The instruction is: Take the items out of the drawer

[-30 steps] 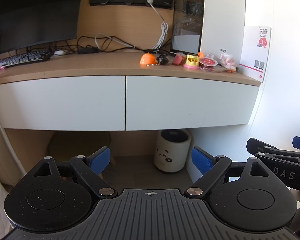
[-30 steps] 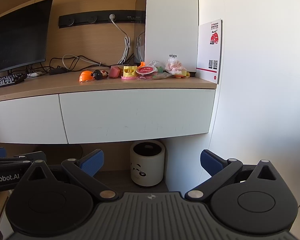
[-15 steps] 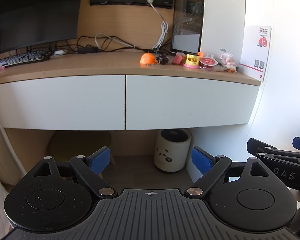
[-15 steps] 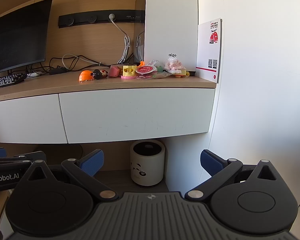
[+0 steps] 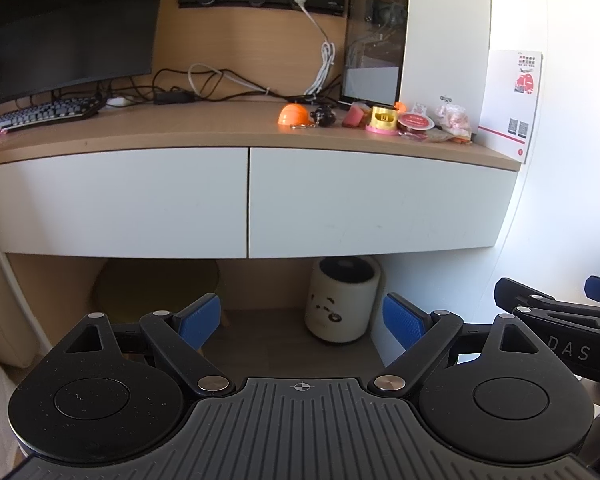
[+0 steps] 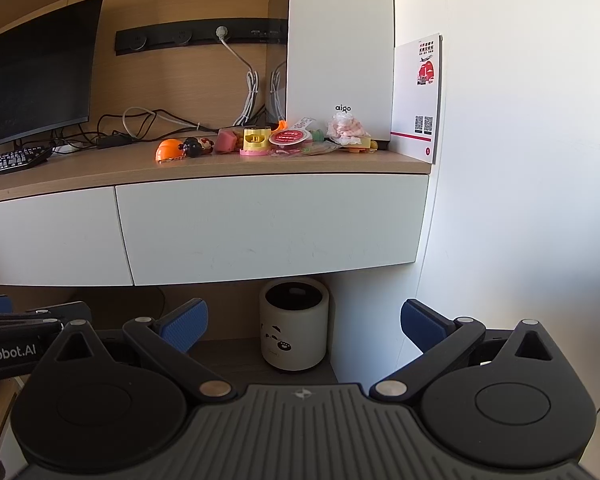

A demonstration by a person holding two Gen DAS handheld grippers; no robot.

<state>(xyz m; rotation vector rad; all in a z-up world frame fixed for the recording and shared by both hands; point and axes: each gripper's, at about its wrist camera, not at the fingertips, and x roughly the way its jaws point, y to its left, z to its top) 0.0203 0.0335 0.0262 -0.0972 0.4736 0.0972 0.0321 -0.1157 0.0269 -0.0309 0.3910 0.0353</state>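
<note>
Two white drawers hang shut under the wooden desk: the left drawer (image 5: 116, 200) and the right drawer (image 5: 376, 200), the latter also in the right wrist view (image 6: 272, 228). Small items lie in a row on the desktop: an orange dome (image 5: 294, 114), a dark keychain figure (image 5: 325, 114), a pink block (image 5: 354, 115), a yellow and pink piece (image 5: 384, 120), a red-lidded cup (image 5: 416, 121) and a crinkly packet (image 5: 454, 120). My left gripper (image 5: 302, 320) is open and empty, well back from the drawers. My right gripper (image 6: 304, 320) is open and empty too.
A white PC case (image 5: 440, 32), a monitor (image 5: 68, 28), a keyboard (image 5: 40, 114) and cables sit on the desk. A white card (image 5: 512, 100) leans at the right end. A panda bin (image 5: 342, 300) stands under the desk by the white wall (image 6: 520, 160).
</note>
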